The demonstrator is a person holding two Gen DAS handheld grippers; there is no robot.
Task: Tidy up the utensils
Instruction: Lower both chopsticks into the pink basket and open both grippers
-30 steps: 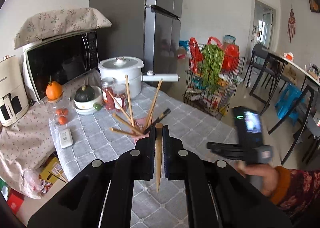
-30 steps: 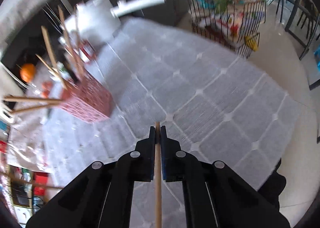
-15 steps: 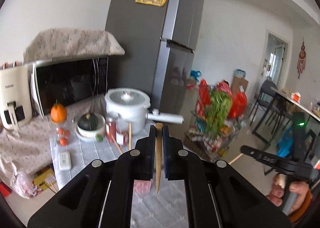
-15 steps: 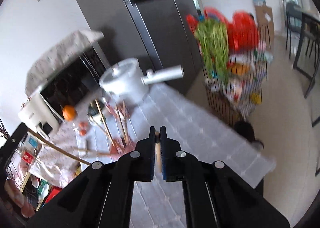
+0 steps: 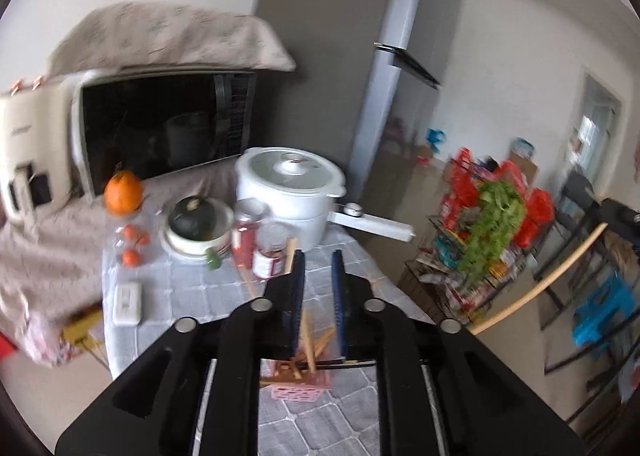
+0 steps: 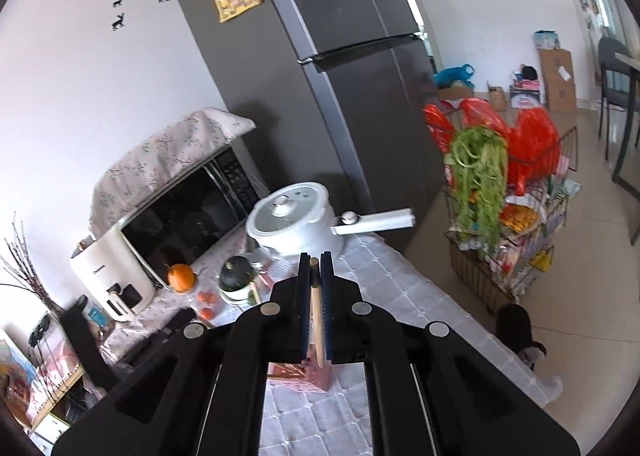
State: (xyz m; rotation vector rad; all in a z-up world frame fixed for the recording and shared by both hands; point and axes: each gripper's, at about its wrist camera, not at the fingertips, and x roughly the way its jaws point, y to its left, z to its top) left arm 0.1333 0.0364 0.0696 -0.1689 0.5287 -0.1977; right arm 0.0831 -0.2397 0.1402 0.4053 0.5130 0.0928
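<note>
A pink utensil holder (image 5: 302, 386) stands on the grey-checked table, with several wooden chopsticks (image 5: 310, 344) leaning in it. My left gripper (image 5: 318, 262) is open and empty, right above the holder. My right gripper (image 6: 315, 262) is shut on a wooden chopstick (image 6: 317, 320), held upright over the same holder (image 6: 316, 376). That chopstick (image 5: 540, 284) also shows at the right of the left wrist view.
A white pot with a long handle (image 5: 292, 184), two jars (image 5: 272, 252), a bowl with a squash (image 5: 198, 224), an orange (image 5: 123, 192) and a remote (image 5: 128, 303) sit at the table's back. Microwave (image 5: 160, 128) and fridge (image 6: 320, 68) stand behind. A wire basket of groceries (image 6: 504, 192) is on the right.
My left gripper has opened and its chopstick now stands in the pink holder. Both grippers have risen and come over the holder. The right still holds its chopstick.
</note>
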